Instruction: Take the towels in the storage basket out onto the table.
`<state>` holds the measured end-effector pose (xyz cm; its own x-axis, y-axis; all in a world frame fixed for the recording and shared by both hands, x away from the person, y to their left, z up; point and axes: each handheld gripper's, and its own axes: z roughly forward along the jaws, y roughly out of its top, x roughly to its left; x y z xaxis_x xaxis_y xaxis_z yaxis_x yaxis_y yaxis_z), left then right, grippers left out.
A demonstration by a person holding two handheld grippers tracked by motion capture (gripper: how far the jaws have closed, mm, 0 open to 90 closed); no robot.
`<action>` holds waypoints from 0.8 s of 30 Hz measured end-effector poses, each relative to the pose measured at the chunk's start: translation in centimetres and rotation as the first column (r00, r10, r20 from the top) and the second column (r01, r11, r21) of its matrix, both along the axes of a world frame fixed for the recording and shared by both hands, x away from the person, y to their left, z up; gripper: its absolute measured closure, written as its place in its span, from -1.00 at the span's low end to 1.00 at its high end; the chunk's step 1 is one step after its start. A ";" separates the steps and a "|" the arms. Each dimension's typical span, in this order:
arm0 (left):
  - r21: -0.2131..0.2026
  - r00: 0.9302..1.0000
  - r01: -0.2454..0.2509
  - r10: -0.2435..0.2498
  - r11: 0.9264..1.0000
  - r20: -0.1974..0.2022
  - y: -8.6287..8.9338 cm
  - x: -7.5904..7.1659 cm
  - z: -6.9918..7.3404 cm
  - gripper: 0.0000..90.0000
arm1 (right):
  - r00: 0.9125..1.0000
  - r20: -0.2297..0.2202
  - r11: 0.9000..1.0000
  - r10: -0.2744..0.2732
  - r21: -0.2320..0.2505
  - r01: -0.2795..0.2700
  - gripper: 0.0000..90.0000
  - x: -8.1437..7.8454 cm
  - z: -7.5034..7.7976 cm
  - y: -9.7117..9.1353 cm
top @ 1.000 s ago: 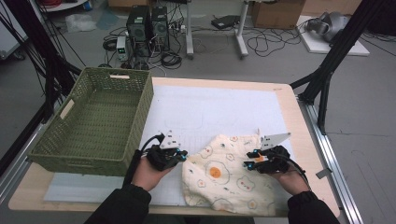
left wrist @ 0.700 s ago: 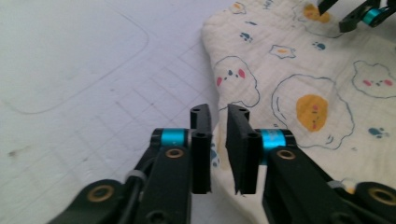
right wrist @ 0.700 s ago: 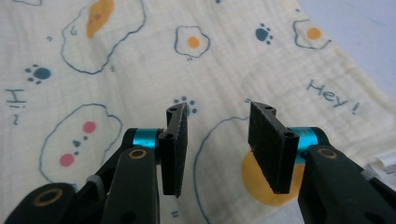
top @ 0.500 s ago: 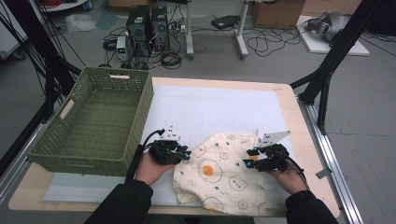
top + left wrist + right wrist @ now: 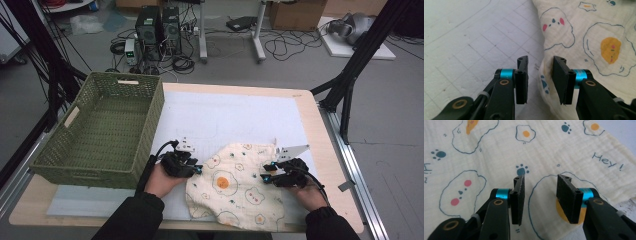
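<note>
A cream cloth printed with fried eggs and paw marks lies spread on the white mat near the table's front edge. My left gripper rests at its left edge. Its jaws have just been opening and now stand apart, with the cloth's rumpled hem lying loose between them and not pinched. My right gripper sits at the cloth's right side. Its jaws have just been closing a little but stay apart above the flat cloth, with no fold gripped.
A green woven basket stands on the table's left half, close to my left hand. The white mat stretches behind the cloth. The table's right edge is near my right hand. Cables and computers lie on the floor beyond.
The cloth's left part has shifted slightly toward the left hand and settled lower on the mat. My left hand dipped a little; the right hand kept still.
</note>
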<state>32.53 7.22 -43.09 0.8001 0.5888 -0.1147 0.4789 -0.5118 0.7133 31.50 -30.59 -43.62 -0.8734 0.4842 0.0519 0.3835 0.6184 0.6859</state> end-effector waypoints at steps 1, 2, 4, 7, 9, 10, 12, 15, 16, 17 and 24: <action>-0.004 1.000 0.004 -0.004 1.000 0.003 0.1 -0.1 0.0 0.52 | 1.000 0.000 1.000 0.001 0.003 -0.001 0.30 0.0 0.0 0.0; -0.001 1.000 0.003 -0.003 1.000 0.003 0.1 -0.1 0.1 0.56 | 1.000 0.002 1.000 0.003 0.002 -0.003 0.30 0.0 0.0 0.0; 0.011 1.000 0.000 0.000 1.000 0.000 0.2 0.0 0.0 0.57 | 1.000 0.010 1.000 0.004 0.004 -0.004 0.30 0.0 -0.1 0.0; 0.030 1.000 -0.004 0.004 1.000 -0.021 0.2 0.0 -0.3 0.65 | 1.000 0.007 1.000 0.000 -0.004 0.000 0.30 0.1 -0.3 0.0; 0.038 1.000 0.011 -0.011 0.999 -0.021 0.1 -0.2 -0.3 0.88 | 1.000 0.010 1.000 -0.004 0.002 0.004 0.33 0.2 -0.3 0.0; 0.044 1.000 0.007 -0.007 0.999 -0.014 0.0 -0.3 -0.3 0.92 | 1.000 0.012 1.000 -0.007 0.000 0.007 0.37 0.2 -0.4 0.0; 0.050 1.000 -0.013 0.013 0.999 0.005 -0.1 -0.4 -0.1 0.95 | 1.000 0.016 1.000 -0.004 0.000 0.004 0.61 0.3 -0.4 0.1; 0.000 0.994 -0.085 0.085 0.996 0.067 0.6 -0.9 0.3 0.96 | 0.999 0.029 1.000 0.020 -0.011 -0.020 0.94 0.3 -0.3 0.5; -0.003 0.989 -0.112 0.112 0.994 0.094 0.9 -1.0 0.5 0.96 | 0.999 0.043 1.000 0.023 -0.020 -0.022 0.96 0.3 -0.2 0.7; -0.009 0.985 -0.133 0.133 0.991 0.113 1.3 -1.2 0.7 0.96 | 0.999 0.049 1.000 0.023 -0.016 -0.022 0.96 0.3 -0.2 0.8; -0.086 0.960 -0.219 0.230 0.972 0.162 3.2 -1.9 1.6 0.95 | 0.999 0.034 0.999 0.042 -0.019 -0.041 0.98 0.2 -0.1 1.4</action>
